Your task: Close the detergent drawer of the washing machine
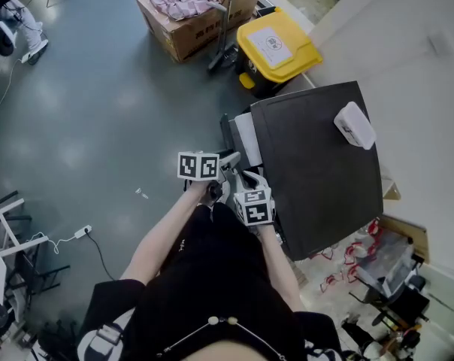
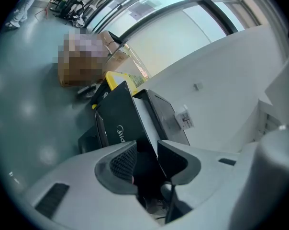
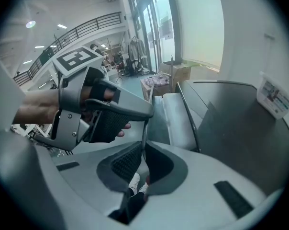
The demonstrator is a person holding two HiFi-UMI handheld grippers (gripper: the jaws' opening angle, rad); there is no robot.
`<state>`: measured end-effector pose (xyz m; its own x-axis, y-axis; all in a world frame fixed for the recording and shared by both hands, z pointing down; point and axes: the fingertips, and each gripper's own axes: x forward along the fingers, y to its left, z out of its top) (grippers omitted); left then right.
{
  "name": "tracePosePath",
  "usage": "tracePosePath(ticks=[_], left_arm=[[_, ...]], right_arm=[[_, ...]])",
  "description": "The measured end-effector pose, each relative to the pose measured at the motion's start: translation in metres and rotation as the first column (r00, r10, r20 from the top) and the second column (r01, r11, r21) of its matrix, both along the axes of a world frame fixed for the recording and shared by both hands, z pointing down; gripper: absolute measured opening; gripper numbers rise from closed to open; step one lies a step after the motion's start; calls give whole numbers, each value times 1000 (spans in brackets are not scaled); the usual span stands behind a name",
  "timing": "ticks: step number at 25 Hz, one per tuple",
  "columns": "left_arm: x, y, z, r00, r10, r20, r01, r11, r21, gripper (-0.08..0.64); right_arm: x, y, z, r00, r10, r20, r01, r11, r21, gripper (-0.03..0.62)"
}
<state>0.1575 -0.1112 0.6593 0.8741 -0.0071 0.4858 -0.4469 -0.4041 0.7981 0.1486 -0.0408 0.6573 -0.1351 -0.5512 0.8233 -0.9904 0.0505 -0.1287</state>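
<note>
Right tongs [image 3: 142,151]: pads almost together, clamped on the thin near edge of the detergent drawer [image 3: 175,119]. The drawer's front panel shows edge-on and runs straight up out of the narrow gap. The tongs point steeply down.

Left tongs [image 2: 147,151]: pads apart, nothing gripped. The drawer's black front, with a white logo on it, stands just beyond the tips, its lower end in line with the gap. I cannot tell whether they touch. In the right gripper view a hand [image 3: 39,107] is wrapped round the handle of the left tongs.

Head view: both tongs sit close together at the near end of the drawer, left just outside the right. Each marker cube faces up (left cube [image 1: 198,165], right cube [image 1: 255,206]).

Drawer: pulled out of the washing machine [image 1: 325,171], not shut. Its pale grey tray lies exposed between the black front panel and the machine's dark top.

On the machine: a small white box [image 1: 355,125] lies on the top, towards the far side and well away from the tongs.

Beyond the machine: a yellow-lidded bin [image 1: 276,47] stands just past its far end. Next to the bin is an open cardboard box [image 1: 189,21] holding pinkish cloth.

Surroundings: grey floor [image 1: 99,126]. A white power strip [image 1: 83,232] with its cable lies on the floor at lower left. A white wall [image 1: 422,66] runs along the machine's far side.
</note>
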Motion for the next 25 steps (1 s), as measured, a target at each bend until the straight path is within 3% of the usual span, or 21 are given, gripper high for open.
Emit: tracePosePath(ticks=[19, 25], left_arm=[[41, 4, -1, 999, 32, -28, -33, 999, -21, 138], [42, 4, 0, 998, 34, -46, -36, 999, -37, 137]], right_arm=[[42, 5, 0, 968, 205, -145, -210, 978, -21, 35], [43, 7, 1, 955, 263, -138, -268, 963, -24, 37]])
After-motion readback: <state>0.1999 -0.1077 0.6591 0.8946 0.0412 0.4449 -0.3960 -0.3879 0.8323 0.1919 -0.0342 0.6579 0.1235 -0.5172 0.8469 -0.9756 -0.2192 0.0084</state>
